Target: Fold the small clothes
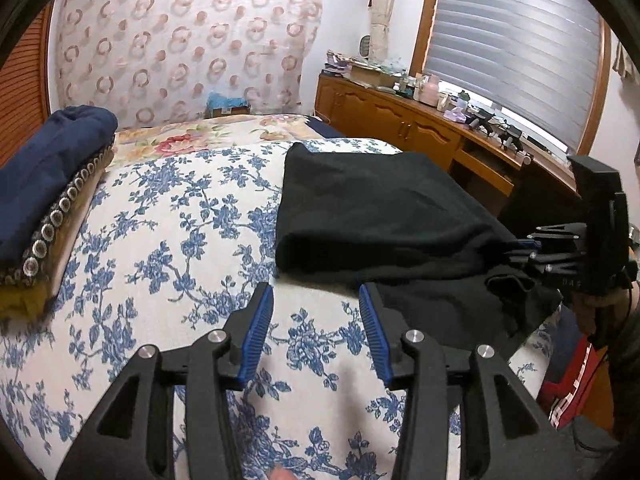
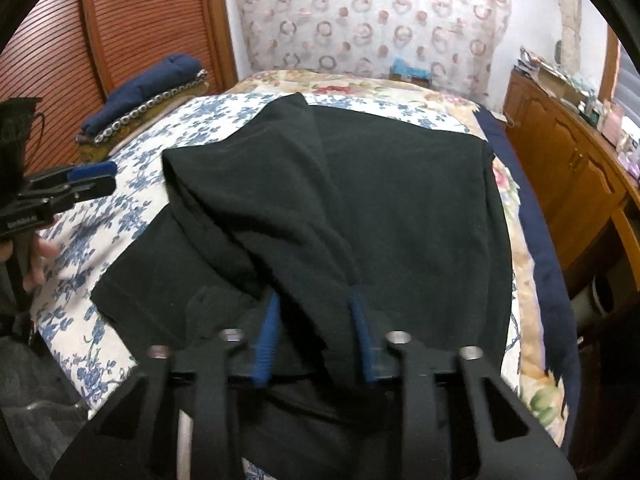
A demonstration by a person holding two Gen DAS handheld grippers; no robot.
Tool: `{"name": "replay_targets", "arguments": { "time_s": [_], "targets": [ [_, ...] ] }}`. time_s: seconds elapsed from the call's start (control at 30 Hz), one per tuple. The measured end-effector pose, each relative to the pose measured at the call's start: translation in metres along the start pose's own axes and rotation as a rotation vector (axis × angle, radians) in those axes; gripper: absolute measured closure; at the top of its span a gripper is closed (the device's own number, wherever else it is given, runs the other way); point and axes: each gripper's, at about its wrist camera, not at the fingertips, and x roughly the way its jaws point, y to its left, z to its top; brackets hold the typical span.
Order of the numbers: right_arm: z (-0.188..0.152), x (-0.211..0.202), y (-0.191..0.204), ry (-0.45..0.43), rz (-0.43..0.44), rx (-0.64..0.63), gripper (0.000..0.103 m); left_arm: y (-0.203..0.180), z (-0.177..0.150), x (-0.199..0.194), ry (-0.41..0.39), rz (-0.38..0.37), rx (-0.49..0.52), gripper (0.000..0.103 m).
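1. Black garment (image 2: 360,200) lies partly folded on the floral bedspread (image 1: 160,240), its near edge bunched between the right gripper (image 2: 316,332) pads, which pinch it.
2. Left gripper (image 1: 316,332), left of the garment, hovers half-open and empty.
3. Beyond the garment's left side, a navy cushion (image 1: 48,168) rests on the bedspread.

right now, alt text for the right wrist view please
The right gripper has its blue-padded fingers closed on a fold of the black fabric garment spread on the blue floral bedspread. The left gripper hovers at the left edge.
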Motion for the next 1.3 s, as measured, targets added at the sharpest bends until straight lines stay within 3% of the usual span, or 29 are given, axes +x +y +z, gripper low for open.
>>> {"name": "replay_targets", "arguments": {
  "time_s": [0.17,0.3,0.33,0.43,0.47,0.63,0.8,0.9,1.03,1.3],
  "targets": [
    [0.006,-0.027,0.000,-0.087,0.008,-0.003,0.093,-0.003,-0.001,0.000,-0.004,-0.003,0.008,0.059],
    [0.006,-0.046,-0.017,-0.097,-0.061,0.025,0.093,-0.006,0.001,-0.003,-0.014,-0.003,0.017,0.058],
    [0.004,-0.044,-0.021,-0.079,-0.066,0.035,0.091,-0.006,0.001,-0.004,-0.017,-0.001,0.020,0.058],
    [-0.005,-0.037,-0.029,-0.043,-0.121,0.045,0.066,-0.008,0.002,-0.006,-0.025,0.006,0.028,0.057],
    [-0.008,-0.036,-0.031,-0.036,-0.121,0.049,0.064,-0.008,0.003,-0.007,-0.028,0.008,0.031,0.057],
    [0.000,-0.049,-0.027,-0.100,-0.089,0.039,0.058,-0.006,0.007,-0.011,-0.042,0.034,0.040,0.057],
    [0.034,-0.033,0.001,-0.121,-0.032,-0.044,0.056,0.003,0.013,-0.016,-0.057,0.056,0.029,0.056],
    [0.052,-0.011,0.020,-0.107,0.023,-0.086,0.056,0.009,0.015,-0.021,-0.067,0.074,0.026,0.056],
    [0.077,0.026,0.052,-0.062,0.107,-0.141,0.045,0.019,0.017,-0.028,-0.079,0.097,0.016,0.056],
    [0.099,0.078,0.098,0.045,0.193,-0.218,0.045,0.042,0.015,-0.040,-0.105,0.124,-0.026,0.056]
  ]
}}
